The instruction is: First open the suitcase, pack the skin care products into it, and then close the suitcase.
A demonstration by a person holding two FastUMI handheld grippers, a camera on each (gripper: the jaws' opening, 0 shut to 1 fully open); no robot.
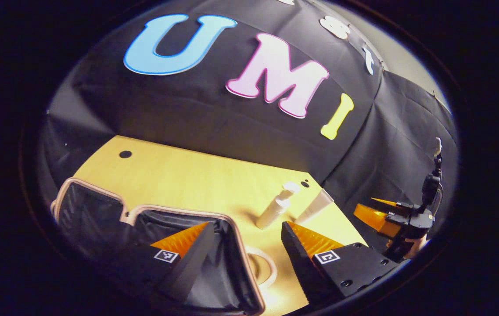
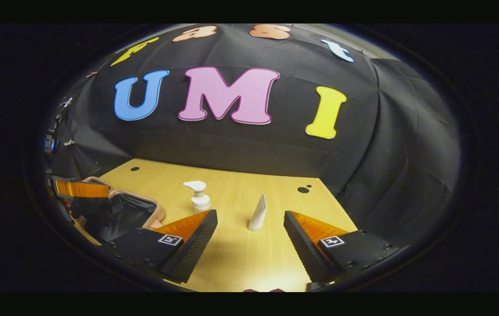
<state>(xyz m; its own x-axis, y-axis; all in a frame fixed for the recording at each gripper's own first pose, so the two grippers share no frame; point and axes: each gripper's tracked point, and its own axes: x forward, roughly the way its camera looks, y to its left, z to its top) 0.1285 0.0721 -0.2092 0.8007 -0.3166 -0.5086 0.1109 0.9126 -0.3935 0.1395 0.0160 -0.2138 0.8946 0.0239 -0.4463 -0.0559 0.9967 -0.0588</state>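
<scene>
The suitcase [image 1: 152,228] lies open on the wooden bench [image 1: 196,175], black lining showing inside a pale pink rim. Beside it stand a white pump bottle [image 2: 199,196] and a white tube [image 2: 258,213], close together; no writing on either is legible. The left gripper [image 1: 245,250] and right gripper [image 2: 249,239] have fingers spread wide, holding nothing.

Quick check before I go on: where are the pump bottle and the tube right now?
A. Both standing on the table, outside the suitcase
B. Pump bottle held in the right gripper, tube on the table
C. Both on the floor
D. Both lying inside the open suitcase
A: the pump bottle and the tube stand upright on the wooden table, beside the open suitcase, with the right gripper open and touching neither.
</scene>
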